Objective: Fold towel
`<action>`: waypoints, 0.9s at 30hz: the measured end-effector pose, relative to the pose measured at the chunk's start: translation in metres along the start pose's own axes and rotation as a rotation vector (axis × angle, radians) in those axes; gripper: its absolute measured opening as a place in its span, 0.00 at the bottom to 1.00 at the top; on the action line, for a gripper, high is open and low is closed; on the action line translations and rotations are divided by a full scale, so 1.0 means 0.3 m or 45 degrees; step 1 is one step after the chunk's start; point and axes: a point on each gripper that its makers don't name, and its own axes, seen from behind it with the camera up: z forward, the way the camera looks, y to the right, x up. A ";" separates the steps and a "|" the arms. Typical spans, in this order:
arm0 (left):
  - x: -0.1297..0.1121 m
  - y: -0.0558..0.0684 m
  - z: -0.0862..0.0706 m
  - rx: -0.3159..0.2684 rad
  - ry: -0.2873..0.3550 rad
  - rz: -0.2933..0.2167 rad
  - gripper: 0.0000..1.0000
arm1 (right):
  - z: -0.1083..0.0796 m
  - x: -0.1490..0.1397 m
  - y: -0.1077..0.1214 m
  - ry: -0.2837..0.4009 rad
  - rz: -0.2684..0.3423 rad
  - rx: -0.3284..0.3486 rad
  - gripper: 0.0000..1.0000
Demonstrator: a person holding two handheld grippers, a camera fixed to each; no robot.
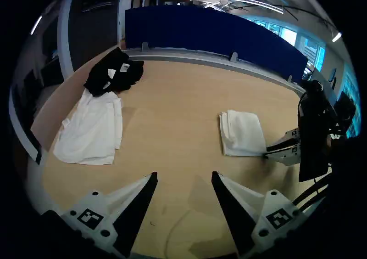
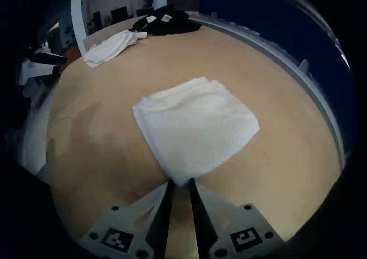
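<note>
Step, likely: final fold of folded white towel [image 2: 195,121], flat on tan tabletop [image 2: 284,167]. Right claw [image 2: 180,182] narrow, pinching towel's near corner; left claw [image 1: 184,174] wide, empty, well apart from towel. Next: carry corner across evenly.

The camera on my left gripper [image 1: 184,174] looks from above the near edge of the light wooden table [image 1: 174,98], facing across to the blue partition wall [image 1: 206,29]. The camera on my right gripper [image 2: 180,182] sits low, very near the folded white towel [image 2: 195,121], facing along the table. Both views share this towel and the black clothes pile [image 1: 114,75].
</note>
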 end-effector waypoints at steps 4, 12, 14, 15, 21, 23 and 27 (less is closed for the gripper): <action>-0.004 0.000 0.003 0.000 -0.001 0.003 0.87 | 0.004 0.002 -0.006 0.005 0.012 0.001 0.10; -0.002 0.004 0.001 -0.004 -0.001 0.004 0.87 | -0.005 0.034 0.012 0.029 0.007 -0.016 0.02; 0.001 0.005 0.001 -0.005 0.001 0.004 0.87 | -0.017 0.057 0.023 0.046 -0.004 -0.028 0.02; 0.004 0.005 0.002 -0.006 0.003 0.004 0.87 | -0.025 0.071 0.028 0.056 -0.009 -0.033 0.02; 0.025 0.007 0.002 -0.009 0.021 0.003 0.87 | -0.093 0.191 0.069 0.138 -0.041 -0.068 0.02; 0.036 0.010 0.000 -0.012 0.027 0.001 0.87 | -0.124 0.243 0.085 0.173 -0.052 -0.084 0.02; 0.058 0.017 -0.005 -0.020 0.045 0.000 0.87 | -0.190 0.348 0.115 0.244 -0.081 -0.123 0.02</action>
